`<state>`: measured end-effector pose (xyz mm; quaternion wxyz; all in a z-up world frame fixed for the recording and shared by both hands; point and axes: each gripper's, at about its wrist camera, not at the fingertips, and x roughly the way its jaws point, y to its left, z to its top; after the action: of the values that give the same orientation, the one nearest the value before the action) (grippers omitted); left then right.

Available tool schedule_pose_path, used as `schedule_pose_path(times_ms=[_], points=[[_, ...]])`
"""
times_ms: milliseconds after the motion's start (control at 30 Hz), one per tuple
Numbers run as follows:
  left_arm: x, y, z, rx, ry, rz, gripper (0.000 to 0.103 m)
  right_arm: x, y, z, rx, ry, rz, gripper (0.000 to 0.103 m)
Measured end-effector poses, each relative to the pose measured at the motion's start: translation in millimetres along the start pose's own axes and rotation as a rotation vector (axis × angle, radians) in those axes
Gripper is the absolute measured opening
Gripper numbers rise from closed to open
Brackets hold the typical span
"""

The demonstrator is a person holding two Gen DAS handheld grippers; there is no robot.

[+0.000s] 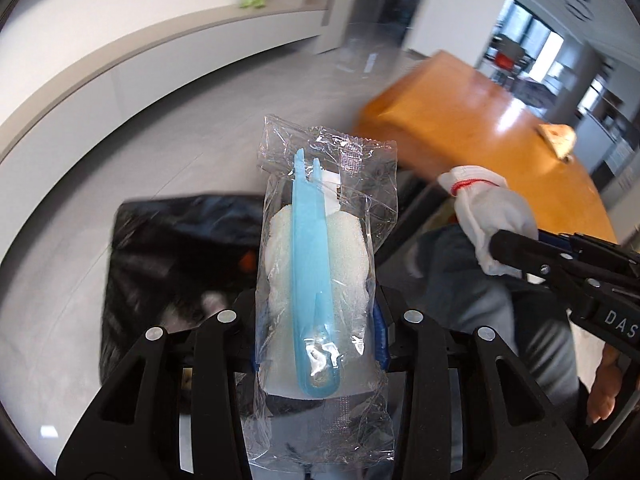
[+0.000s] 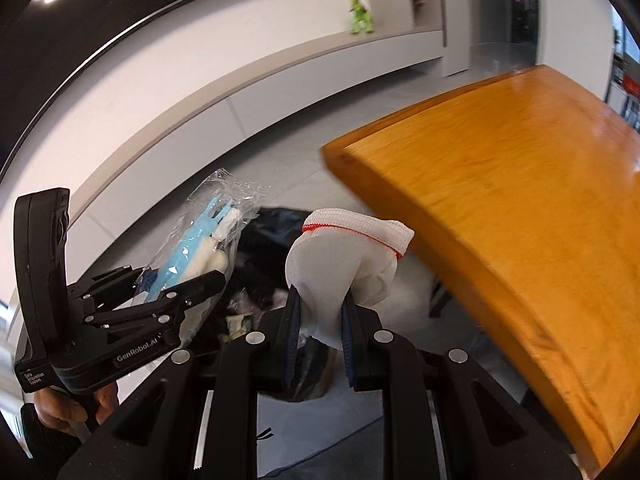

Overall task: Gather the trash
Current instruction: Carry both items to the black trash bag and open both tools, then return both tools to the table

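While right fingers (image 2: 320, 320) pinch a glove (image 2: 344, 256), left fingers (image 1: 318, 340) grip an upright packet (image 1: 320, 280).

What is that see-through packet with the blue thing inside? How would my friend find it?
Start at the orange table, then look down past its corner to the black trash bag on the floor. Above the bag, the left tool holds a clear packet next to a white glove. Only the packet is see-through, with a blue plastic pick and white sponge inside.
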<state>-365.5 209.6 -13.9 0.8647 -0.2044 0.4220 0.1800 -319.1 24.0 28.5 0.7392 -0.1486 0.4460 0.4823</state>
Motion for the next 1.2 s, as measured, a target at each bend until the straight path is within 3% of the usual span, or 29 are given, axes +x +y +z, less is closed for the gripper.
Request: schedule_pose_path(times_ms=[233, 333, 367, 400, 433, 467, 600, 800, 1200], points=[[-4.6, 64.7, -25.5, -0.142, 0.031, 0.086, 0.04, 40.3, 40.1, 4.6, -0.097, 0.091, 0.073, 0.02], [-9.1, 81.1, -25.9, -0.186, 0.03, 0.117, 0.045, 55.4, 53.8, 13.3, -0.125, 0.109, 0.112, 0.022], [-10.6, 85.2, -25.7, -0.204, 0.03, 0.125, 0.05, 59.0, 55.7, 16.3, -0.131, 0.114, 0.123, 0.032], [-12.2, 88.4, -25.8, -0.222, 0.029, 0.127, 0.069, 64.2, 60.0, 20.2, -0.133, 0.118, 0.115, 0.039], [-14.6, 93.3, -26.1, -0.246, 0.025, 0.134, 0.093, 67.7, 63.3, 24.0, -0.129, 0.109, 0.099, 0.056], [-17.7, 96.4, -26.6, -0.264, 0.016, 0.149, 0.098, 69.2, 68.8, 24.9, -0.128, 0.099, 0.088, 0.059], [-28.2, 105.9, -28.0, -0.29, 0.0, 0.19, 0.098, 73.0, 69.4, 25.8, -0.128, 0.112, 0.095, 0.06], [-33.6, 116.1, -29.8, -0.336, 0.005, 0.185, 0.098, 70.0, 73.0, 19.1, -0.127, 0.107, 0.108, 0.06], [-35.8, 77.4, -8.2, -0.236, -0.016, 0.147, 0.098, 30.0, 37.3, 25.9, -0.05, 0.013, 0.113, 0.064]])
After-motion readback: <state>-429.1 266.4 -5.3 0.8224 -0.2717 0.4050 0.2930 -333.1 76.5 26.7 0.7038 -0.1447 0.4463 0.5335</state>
